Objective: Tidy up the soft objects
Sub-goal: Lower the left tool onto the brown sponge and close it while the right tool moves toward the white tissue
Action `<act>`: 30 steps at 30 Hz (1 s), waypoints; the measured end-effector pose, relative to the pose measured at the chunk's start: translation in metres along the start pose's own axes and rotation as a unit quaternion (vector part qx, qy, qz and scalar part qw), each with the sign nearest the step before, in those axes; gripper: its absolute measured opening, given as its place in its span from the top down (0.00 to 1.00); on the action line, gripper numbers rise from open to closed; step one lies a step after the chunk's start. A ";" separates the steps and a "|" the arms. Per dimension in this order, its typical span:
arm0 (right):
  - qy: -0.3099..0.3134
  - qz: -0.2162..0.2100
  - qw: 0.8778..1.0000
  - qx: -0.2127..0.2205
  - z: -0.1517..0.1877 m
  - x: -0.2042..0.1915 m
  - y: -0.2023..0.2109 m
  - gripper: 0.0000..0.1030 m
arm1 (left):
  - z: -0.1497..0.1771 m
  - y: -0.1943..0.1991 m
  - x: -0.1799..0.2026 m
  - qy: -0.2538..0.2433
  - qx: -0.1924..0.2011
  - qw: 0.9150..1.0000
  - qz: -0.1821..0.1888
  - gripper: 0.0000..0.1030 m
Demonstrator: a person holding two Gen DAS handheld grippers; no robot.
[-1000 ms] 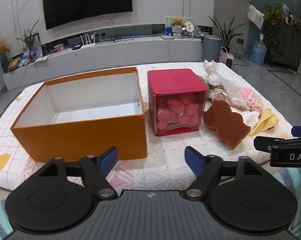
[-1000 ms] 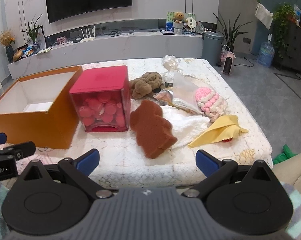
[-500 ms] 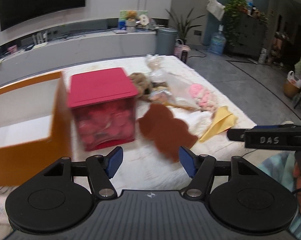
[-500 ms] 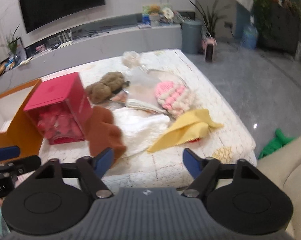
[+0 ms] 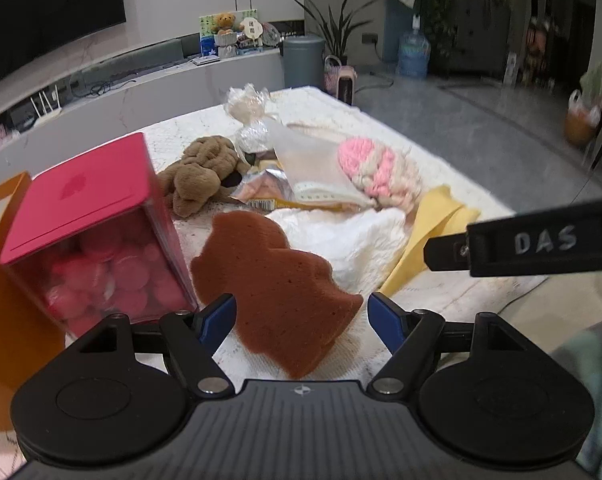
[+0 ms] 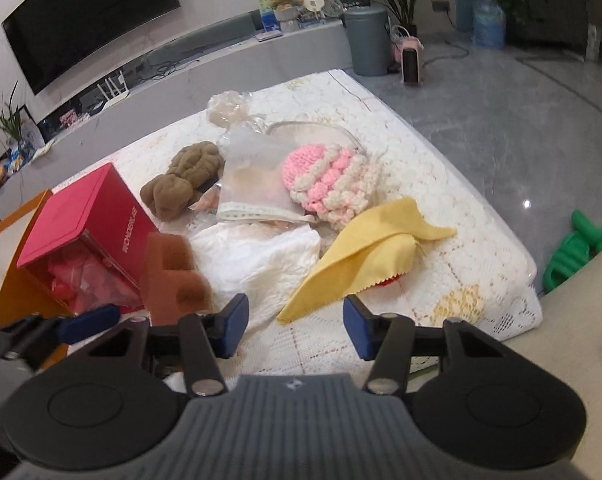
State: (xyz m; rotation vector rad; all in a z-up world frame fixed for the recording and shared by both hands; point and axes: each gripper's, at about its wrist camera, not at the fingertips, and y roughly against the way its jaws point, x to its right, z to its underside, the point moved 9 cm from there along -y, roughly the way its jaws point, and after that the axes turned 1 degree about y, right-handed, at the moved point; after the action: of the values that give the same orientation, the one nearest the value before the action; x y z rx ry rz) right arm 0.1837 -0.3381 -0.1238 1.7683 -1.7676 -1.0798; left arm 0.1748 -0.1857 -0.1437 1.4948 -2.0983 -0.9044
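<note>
A brown bear-shaped sponge lies on the white bed cover, right in front of my open left gripper; its near end sits between the blue fingertips. It also shows in the right wrist view. Beyond it lie a brown plush toy, a white cloth, a pink and cream knitted piece and a yellow cloth. My right gripper is open and empty, above the cover just short of the yellow cloth.
A red-lidded clear box of pink things stands left of the sponge, with an orange box further left. Clear plastic bags lie behind the cloths. The bed's right edge drops to a grey floor.
Both grippers have swung to the right, away from the orange box and toward the pile of soft things. The left gripper has come up close to the brown sponge.
</note>
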 end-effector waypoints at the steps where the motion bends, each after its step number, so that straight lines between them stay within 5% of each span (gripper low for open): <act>1: -0.005 -0.002 1.000 -0.003 0.000 0.002 -0.002 0.48 | 0.001 -0.005 0.002 -0.005 -0.003 1.000 -0.009 0.15; 9: 0.007 -0.006 1.000 -0.014 0.000 -0.002 -0.020 0.48 | 0.004 -0.026 0.013 -0.033 -0.002 0.997 -0.066 0.13; 15: 0.026 -0.022 0.999 0.005 -0.010 -0.013 -0.027 0.48 | 0.006 -0.010 0.009 -0.042 0.018 0.997 -0.061 0.22; 25: 0.047 -0.069 0.996 -0.020 -0.011 -0.032 -0.047 0.49 | 0.014 0.031 -0.026 0.027 0.031 0.996 -0.073 0.27; 30: 0.056 -0.089 0.994 -0.031 -0.006 -0.041 -0.052 0.58 | 0.018 0.043 -0.037 0.047 0.038 0.995 -0.085 0.35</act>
State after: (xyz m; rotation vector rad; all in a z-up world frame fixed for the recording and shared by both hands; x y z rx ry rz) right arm 0.2262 -0.2942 -0.1496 1.9374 -1.5195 -1.0692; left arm 0.1471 -0.1373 -0.1245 1.7422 -1.9813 -0.8040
